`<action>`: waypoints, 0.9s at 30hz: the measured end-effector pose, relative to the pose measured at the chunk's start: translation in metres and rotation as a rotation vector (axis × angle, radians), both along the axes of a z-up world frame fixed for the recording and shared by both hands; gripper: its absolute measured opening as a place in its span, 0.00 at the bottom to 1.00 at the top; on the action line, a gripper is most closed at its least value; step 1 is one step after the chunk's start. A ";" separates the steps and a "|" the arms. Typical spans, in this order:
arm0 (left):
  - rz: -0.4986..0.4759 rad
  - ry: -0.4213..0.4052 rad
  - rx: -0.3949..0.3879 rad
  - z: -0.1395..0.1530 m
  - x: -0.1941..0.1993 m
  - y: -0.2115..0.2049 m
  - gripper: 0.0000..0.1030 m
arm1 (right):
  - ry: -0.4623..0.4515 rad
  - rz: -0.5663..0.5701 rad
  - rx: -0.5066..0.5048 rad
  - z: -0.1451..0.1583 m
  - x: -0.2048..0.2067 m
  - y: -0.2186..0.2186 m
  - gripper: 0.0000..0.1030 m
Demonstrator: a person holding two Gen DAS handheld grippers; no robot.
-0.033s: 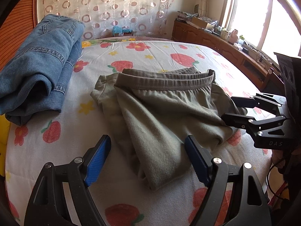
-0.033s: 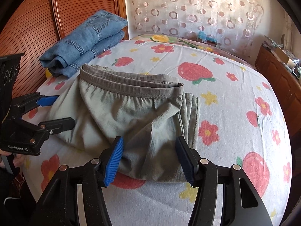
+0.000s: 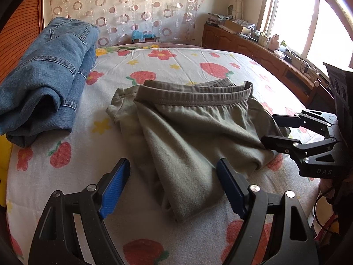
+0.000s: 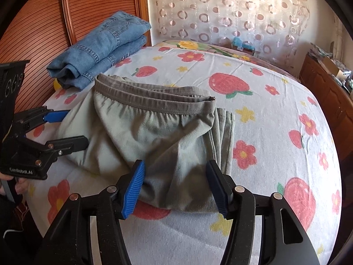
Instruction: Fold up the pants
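Note:
Olive-green pants [image 3: 194, 132] [image 4: 154, 132] lie folded on the strawberry-print bed sheet [image 3: 72, 172], with the elastic waistband on the far side. My left gripper [image 3: 173, 172] is open and hovers low over the near folded end, with the cloth lying loose between its blue pads. My right gripper [image 4: 175, 172] straddles the opposite folded edge. Its jaws are opening and the pads stand clear of the cloth. Each gripper shows in the other's view, the right gripper [image 3: 273, 130] at the pants' right side and the left gripper [image 4: 75, 128] at their left side.
Folded blue jeans [image 3: 48, 72] [image 4: 99, 46] sit at the bed's far left corner against a wooden headboard [image 4: 33, 22]. A low wooden cabinet [image 3: 253, 46] with clutter runs under the bright window [image 3: 308, 22]. A circle-patterned curtain [image 4: 231, 11] hangs behind the bed.

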State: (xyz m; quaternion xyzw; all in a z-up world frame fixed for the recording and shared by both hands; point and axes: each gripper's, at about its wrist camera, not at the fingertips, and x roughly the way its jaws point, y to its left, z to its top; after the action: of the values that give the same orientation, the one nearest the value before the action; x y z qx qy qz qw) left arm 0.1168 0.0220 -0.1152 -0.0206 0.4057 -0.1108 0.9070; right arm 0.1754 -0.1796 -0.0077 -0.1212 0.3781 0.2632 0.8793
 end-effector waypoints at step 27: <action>-0.036 -0.020 -0.027 0.001 -0.038 -0.002 0.37 | 0.044 -0.003 0.110 0.003 -0.017 -0.068 0.12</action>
State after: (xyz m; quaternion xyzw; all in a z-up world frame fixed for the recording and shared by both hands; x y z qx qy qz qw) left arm 0.0788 0.0205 -0.1140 -0.0247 0.3952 -0.1326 0.9086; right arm 0.1583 -0.2477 -0.0046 -0.0661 0.3824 0.2849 0.8765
